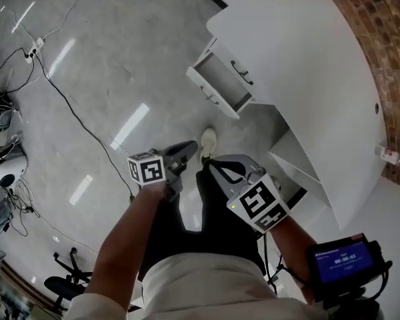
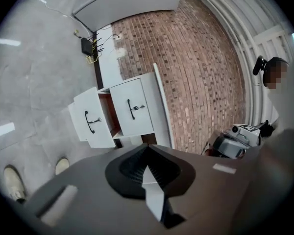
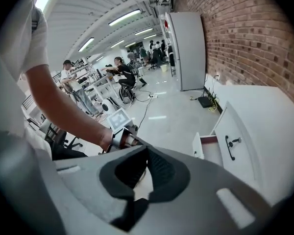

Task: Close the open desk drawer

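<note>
You stand back from the white counter [image 1: 307, 59] with both tools held low in front of your waist, so neither is near the work yet. The left hand-held gripper [image 1: 184, 153] has its jaws pressed together with nothing between them. The right hand-held gripper [image 1: 221, 171] is likewise closed and empty. That suits the job, I judge: a drawer front is pushed, not grasped, and closed jaws give a firm, blunt tip.

The open drawer [image 1: 217, 85] is pulled out of the counter over the floor [image 1: 87, 79] ahead of you, well apart from both tools. Just beside it is a closed drawer [image 1: 243, 69] whose front lies flush. The left gripper view shows the two fronts side by side, each with a dark handle: the open drawer [image 2: 95, 131] juts forward and the closed drawer [image 2: 132, 99] sits back. The right gripper view shows the open drawer [image 3: 208, 153] from the side.

Looking down into it, you see only a bare, pale bottom. Nothing visible would block its travel, though the rear part under the counter is hidden.

You probably need to step closer, set one closed tip flat on the front near the handle, and push straight. An off-centre push could skew the drawer.
</note>
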